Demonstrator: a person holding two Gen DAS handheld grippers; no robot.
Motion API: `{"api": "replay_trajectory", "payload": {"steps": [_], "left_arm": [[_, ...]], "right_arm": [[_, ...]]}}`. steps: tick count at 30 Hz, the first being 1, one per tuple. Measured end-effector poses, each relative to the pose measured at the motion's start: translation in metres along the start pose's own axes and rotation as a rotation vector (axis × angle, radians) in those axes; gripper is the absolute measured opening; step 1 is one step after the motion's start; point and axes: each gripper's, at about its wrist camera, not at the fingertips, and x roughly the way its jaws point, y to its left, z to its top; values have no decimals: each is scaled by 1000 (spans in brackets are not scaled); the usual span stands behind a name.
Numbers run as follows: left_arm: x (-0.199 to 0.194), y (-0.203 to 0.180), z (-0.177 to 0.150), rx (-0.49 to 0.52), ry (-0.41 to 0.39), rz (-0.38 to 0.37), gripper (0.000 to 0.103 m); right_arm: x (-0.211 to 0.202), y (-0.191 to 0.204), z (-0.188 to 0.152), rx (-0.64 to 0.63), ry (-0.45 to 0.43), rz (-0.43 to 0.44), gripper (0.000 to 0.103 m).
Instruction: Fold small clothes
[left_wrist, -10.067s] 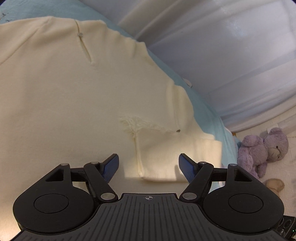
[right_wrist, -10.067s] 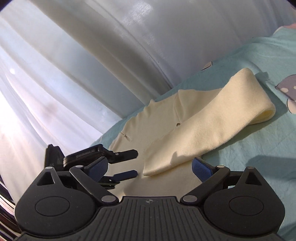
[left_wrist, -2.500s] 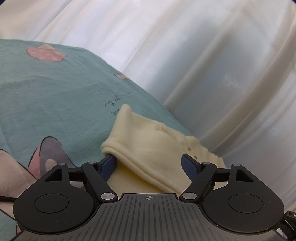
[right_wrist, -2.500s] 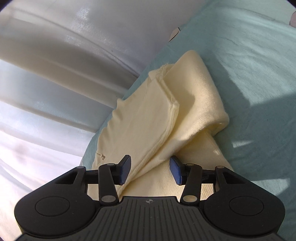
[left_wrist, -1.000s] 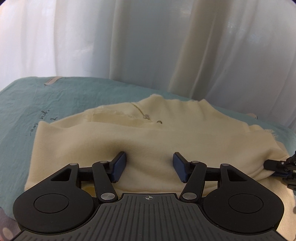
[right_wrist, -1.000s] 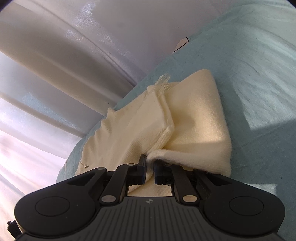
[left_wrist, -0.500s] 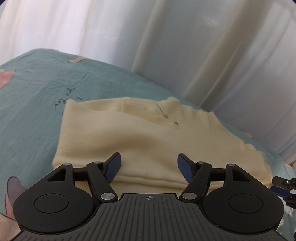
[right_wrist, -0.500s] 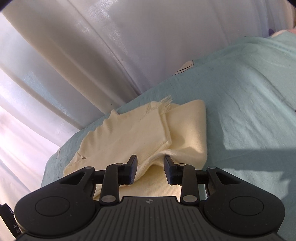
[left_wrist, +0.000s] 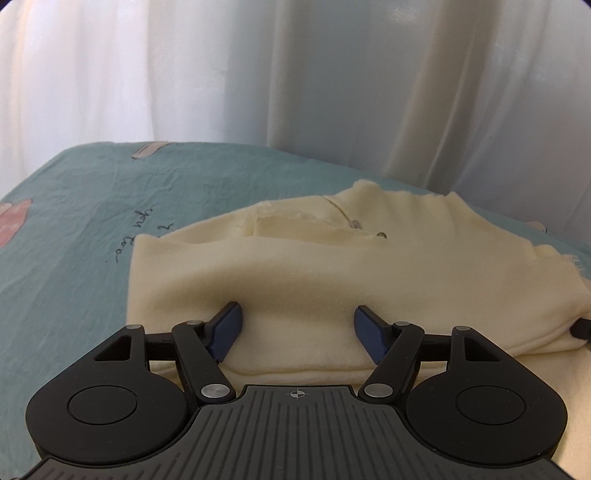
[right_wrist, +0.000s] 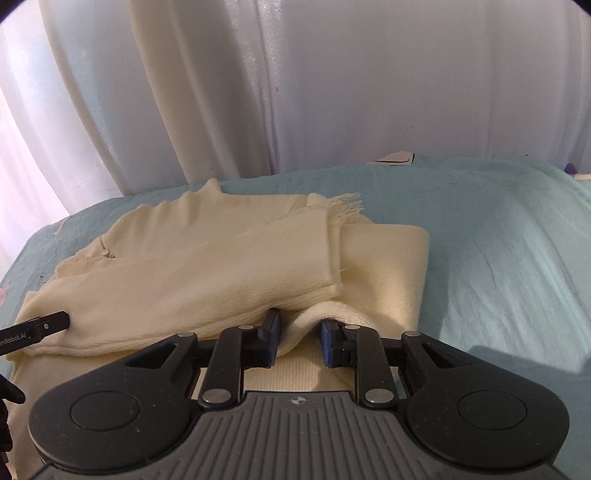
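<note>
The right hand-held gripper pinched a raised fold of the cream garment at its near edge — jaws almost closed on the cloth. The garment lay half-folded on the teal bedsheet; left of the garment's near corner, the other hand-held gripper's fingertip touched it — white curtains hung beyond.

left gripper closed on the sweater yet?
No: the left gripper has its blue pads wide apart over the folded edge of the cream sweater.
</note>
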Motion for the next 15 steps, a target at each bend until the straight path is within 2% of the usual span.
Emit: {"api": "replay_trajectory", "payload": {"steps": [2,3,4,6,9,10,12,15], "left_arm": [[-6,2,1,-17,12,5,73],[-13,5,0,-43,19,12,73],[-20,9,-2,-65,26,20,73],[-40,16,-8,-75,18,20,75],[-80,26,-27,-69,9,20,79],[-97,30,-36,-65,15,16,79],[-124,37,-53,-40,42,20,79],[-165,49,-74,-17,55,84,79]], "right_arm": [[-11,-7,-4,51,8,55,40],[-20,-10,-7,67,6,95,55],[-29,-11,-12,73,8,131,65],[-48,-13,-28,82,31,190,72],[-73,-12,-63,93,133,269,72],[-85,-12,-74,84,143,285,72],[-110,-11,-93,39,170,287,72],[-142,-21,-118,63,217,292,72]]}}
